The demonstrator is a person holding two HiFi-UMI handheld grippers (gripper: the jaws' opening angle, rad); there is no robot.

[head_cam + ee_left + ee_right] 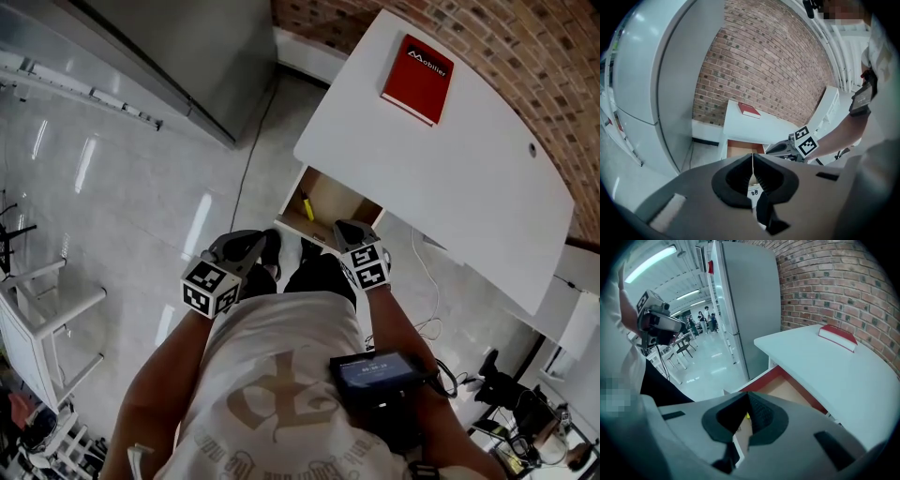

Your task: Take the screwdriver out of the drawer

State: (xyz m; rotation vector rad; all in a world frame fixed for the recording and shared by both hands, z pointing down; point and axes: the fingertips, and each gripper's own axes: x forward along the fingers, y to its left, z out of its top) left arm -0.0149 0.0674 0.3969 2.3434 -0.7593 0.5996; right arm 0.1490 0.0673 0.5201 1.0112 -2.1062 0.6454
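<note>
So the drawer [342, 201] under the white tabletop [422, 169] is pulled open, and the screwdriver [307, 206] is lying inside on the wooden bottom, over by the drawer's left side. You can really only spot it by its yellow handle. Nobody's got hold of it. The person stands right at the near edge of the drawer with a claw in each hand, both angled down toward it. The left claw [270, 240] hangs just left of the drawer's near corner with its jaws pressed together and nothing between them. The right claw [339, 227] sits over the drawer's near edge, jaws also closed tight and empty. Looking along it, there's just a speck of yellow from the screwdriver peeking out past the tips, down in the drawer. Further back on the tabletop there's a red book [417, 66] lying flat near the brick wall [525, 56], well away from the drawer.
</note>
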